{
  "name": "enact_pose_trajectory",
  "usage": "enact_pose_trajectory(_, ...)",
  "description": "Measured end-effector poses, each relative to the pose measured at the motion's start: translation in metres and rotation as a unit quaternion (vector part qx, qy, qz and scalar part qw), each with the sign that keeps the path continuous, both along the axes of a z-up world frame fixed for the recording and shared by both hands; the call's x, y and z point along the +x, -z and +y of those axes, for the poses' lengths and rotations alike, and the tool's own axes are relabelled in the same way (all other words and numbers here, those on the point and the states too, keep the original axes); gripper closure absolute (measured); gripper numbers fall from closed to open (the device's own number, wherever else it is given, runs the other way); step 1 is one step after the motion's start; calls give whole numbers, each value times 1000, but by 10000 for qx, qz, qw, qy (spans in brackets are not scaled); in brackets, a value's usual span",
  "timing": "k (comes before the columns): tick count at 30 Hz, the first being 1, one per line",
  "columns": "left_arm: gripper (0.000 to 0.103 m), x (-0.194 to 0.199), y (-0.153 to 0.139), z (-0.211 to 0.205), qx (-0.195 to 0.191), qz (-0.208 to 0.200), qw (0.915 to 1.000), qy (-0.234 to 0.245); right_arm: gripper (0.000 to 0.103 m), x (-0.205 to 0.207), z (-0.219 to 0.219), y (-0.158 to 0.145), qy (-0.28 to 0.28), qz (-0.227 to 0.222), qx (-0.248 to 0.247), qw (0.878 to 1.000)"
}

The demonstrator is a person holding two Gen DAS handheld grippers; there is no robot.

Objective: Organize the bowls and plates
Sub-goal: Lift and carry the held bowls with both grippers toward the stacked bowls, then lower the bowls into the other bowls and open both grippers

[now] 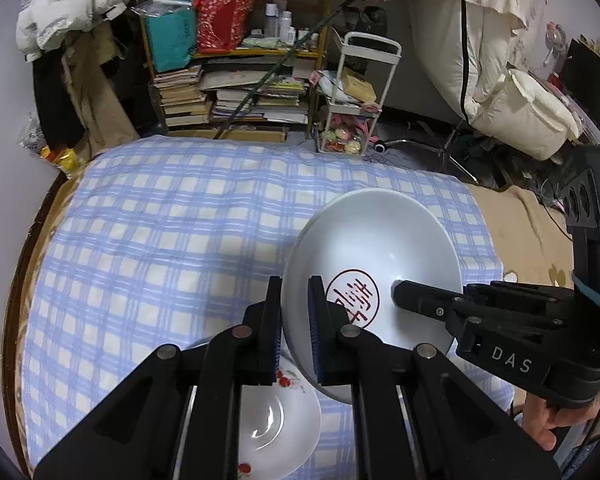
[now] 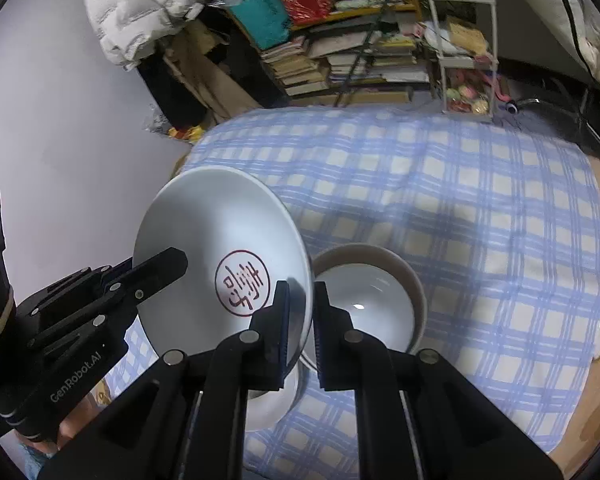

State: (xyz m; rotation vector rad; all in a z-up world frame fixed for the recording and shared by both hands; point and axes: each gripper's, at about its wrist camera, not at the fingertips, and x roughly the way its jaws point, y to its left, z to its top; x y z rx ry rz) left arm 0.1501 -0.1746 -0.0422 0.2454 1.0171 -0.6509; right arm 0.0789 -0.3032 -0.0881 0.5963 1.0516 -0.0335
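A white bowl (image 1: pixel 380 240) with a red round seal inside hangs tilted above the blue checked cloth (image 1: pixel 160 240). My left gripper (image 1: pixel 296 300) is shut on its near rim. My right gripper (image 1: pixel 404 294) comes in from the right and pinches the opposite rim. In the right wrist view the same bowl (image 2: pixel 220 220) is clamped by my right gripper (image 2: pixel 302 300), with the left gripper (image 2: pixel 168 264) on its far side. Under the bowl lies a white plate (image 1: pixel 276 420) with red flower marks. A brown-rimmed bowl (image 2: pixel 380 304) sits on the cloth (image 2: pixel 460 200) just right of the held bowl.
Behind the cloth-covered table stand a shelf with stacked books (image 1: pixel 236 92) and a white wire cart (image 1: pixel 356 92). A hand (image 1: pixel 540 420) holds the right gripper's handle at the lower right. White padded jackets hang at the upper left and right.
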Motion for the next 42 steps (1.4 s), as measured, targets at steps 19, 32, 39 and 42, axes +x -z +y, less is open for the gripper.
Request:
enact_pose_trajectory(19, 91, -3, 81, -16, 143, 674, 9976, 90, 90, -10, -9, 65, 453, 635, -214, 9967)
enact_pose_trajectory(32, 91, -2, 109, -19, 381, 821, 9959, 85, 89, -3, 0, 86, 351, 914, -560, 9936)
enact_pose_trajectory(39, 91, -4, 114, -22, 486, 777, 9957, 99, 87, 2, 7, 88, 219, 969, -1007, 9899)
enact_pose_trajectory(42, 91, -4, 115, -23, 513, 748, 9958, 99, 87, 3, 11, 90, 144, 1025, -1221, 9871)
